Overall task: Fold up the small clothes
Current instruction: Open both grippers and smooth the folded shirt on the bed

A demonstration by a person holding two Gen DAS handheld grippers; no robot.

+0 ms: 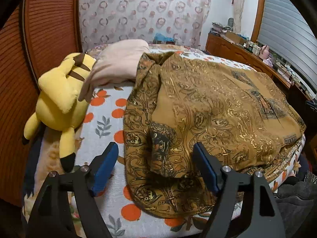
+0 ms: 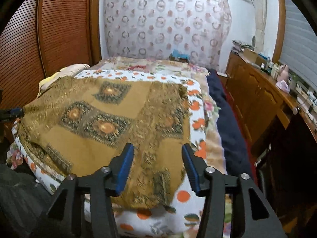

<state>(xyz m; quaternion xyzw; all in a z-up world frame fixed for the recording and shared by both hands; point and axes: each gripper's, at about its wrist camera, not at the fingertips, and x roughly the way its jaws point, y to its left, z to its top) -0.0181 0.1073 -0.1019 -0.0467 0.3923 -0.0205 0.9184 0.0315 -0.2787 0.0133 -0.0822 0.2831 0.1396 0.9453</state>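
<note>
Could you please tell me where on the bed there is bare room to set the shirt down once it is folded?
A bare strip of the orange-print blanket lies between the yellow plush toy and the brown patterned shirt. Another lies beyond the shirt's far edge. The shirt fills the middle; the pink pillow crowds the corner.

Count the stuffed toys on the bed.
1. The yellow stuffed toy lies at the bed's left edge, beside the pink pillow. Others may be hidden behind the brown shirt.
</note>
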